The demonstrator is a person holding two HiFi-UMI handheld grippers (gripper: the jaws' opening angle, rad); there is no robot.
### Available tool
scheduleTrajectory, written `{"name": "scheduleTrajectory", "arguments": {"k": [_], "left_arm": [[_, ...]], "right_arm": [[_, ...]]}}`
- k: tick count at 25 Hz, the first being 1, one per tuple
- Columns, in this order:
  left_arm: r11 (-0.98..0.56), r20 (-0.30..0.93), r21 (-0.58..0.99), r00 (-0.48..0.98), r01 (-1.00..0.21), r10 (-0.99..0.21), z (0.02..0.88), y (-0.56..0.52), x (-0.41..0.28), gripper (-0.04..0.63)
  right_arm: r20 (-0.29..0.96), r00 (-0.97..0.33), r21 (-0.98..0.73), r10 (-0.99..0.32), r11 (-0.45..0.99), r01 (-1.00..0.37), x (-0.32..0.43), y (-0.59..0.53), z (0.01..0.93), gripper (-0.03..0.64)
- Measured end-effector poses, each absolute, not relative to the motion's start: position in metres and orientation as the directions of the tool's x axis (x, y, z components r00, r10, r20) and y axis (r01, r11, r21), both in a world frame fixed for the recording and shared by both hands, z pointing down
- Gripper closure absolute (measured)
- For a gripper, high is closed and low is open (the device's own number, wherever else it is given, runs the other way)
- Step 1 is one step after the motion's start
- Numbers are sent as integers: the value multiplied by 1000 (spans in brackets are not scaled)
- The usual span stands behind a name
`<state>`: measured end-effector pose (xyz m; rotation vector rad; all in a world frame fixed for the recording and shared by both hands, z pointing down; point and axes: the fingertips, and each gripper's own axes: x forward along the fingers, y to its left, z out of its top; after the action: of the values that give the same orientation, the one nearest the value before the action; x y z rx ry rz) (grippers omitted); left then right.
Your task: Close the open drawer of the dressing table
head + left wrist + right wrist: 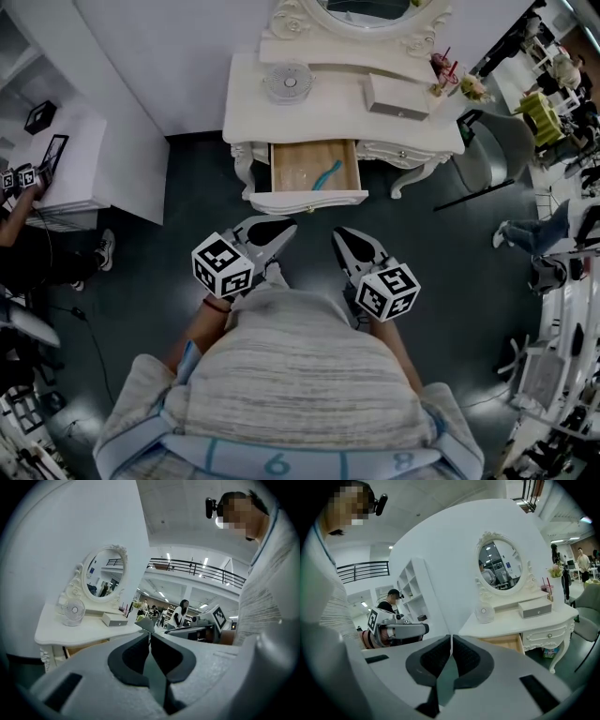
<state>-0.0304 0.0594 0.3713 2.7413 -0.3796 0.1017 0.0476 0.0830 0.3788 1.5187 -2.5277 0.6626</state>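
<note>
A white dressing table (328, 117) stands against the wall, with its middle drawer (309, 196) pulled out toward me. The drawer's wooden inside shows, and a teal object (327, 174) lies in it. My left gripper (284, 228) and right gripper (343, 234) hang side by side just in front of the drawer, apart from it, both shut and holding nothing. The left gripper (149, 631) has the table (82, 630) to its left. In the right gripper view the gripper (451, 637) sees the table (520, 625) and the open drawer (506, 642) on the right.
On the tabletop are a small white fan (289, 82), a white box (397, 97), an oval mirror (361, 11) and a cup with straws (439, 66). A grey chair (502, 150) stands right of the table. People sit at far left (37, 234) and far right.
</note>
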Motion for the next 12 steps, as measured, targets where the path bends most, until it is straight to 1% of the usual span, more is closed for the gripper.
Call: {"name": "scheduleTrajectory", "arguments": {"k": [7, 12], "left_arm": [[-900, 116, 356, 968, -251, -224, 379, 9, -45, 578], [-899, 130, 374, 973, -226, -191, 393, -4, -42, 578]], "right_arm": [[350, -469, -292, -811, 381, -877, 31, 32, 390, 604], [405, -466, -299, -787, 368, -880, 25, 14, 416, 604]]}}
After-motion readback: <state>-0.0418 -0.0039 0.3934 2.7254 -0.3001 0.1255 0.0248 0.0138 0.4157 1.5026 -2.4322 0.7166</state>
